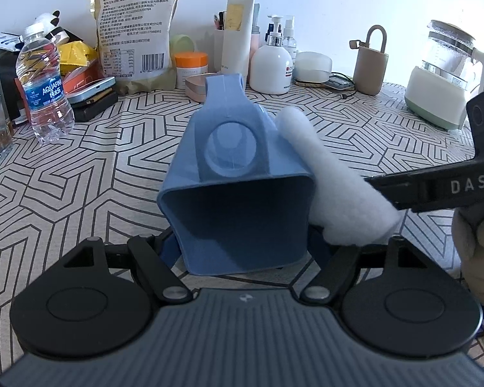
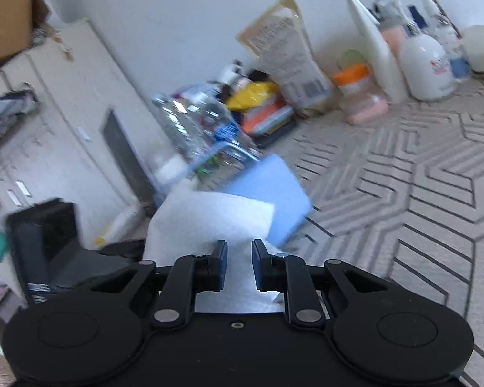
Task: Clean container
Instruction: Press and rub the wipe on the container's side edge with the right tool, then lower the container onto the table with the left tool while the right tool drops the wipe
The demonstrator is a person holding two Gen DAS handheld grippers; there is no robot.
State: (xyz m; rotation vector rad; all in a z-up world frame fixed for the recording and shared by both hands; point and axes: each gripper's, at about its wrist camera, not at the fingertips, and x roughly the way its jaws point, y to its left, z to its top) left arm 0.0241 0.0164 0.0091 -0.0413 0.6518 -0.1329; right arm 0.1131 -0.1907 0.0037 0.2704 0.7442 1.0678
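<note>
A blue plastic container lies on its side over the table, open mouth toward the left wrist camera. My left gripper is shut on the container near its rim; its fingertips are mostly hidden behind the container. My right gripper is shut on a white cloth. In the left wrist view the cloth rests against the container's right outer wall, with the right gripper reaching in from the right. The container shows blurred beyond the cloth in the right wrist view.
The table has a geometric patterned cloth. An Aquafina bottle stands at the left. A snack bag, orange-lidded jar, lotion bottles, a beige flask and a kettle line the back.
</note>
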